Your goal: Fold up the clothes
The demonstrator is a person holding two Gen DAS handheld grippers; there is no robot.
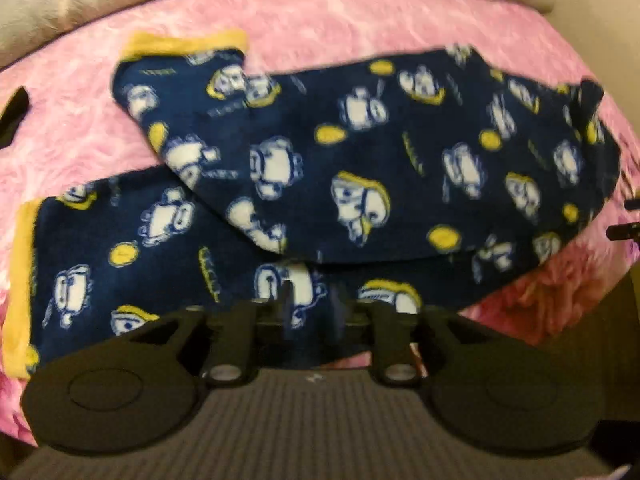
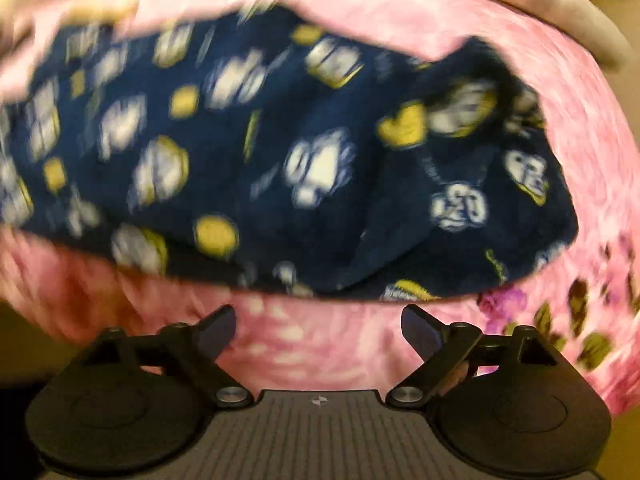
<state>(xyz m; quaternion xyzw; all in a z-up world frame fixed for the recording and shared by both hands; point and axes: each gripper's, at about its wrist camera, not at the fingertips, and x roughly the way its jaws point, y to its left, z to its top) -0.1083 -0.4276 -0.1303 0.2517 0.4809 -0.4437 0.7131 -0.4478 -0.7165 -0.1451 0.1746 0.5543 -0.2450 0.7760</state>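
One pair of navy fleece pyjama trousers [image 1: 360,160] is lying across the middle of the left wrist frame on a pink plush blanket [image 1: 320,16], one leg folded diagonally over the other. Its print is showing white cartoon figures, yellow ovals and short lines of yellow lettering too blurred to read; yellow cuffs [image 1: 184,42] are showing at upper left and lower left. My left gripper [image 1: 310,304] is pinching the trousers' lower edge at bottom centre, fingers drawn close on the cloth. My right gripper [image 2: 318,328] is hanging with fingers spread wide over bare blanket, just below the trousers [image 2: 280,152], gripping nothing.
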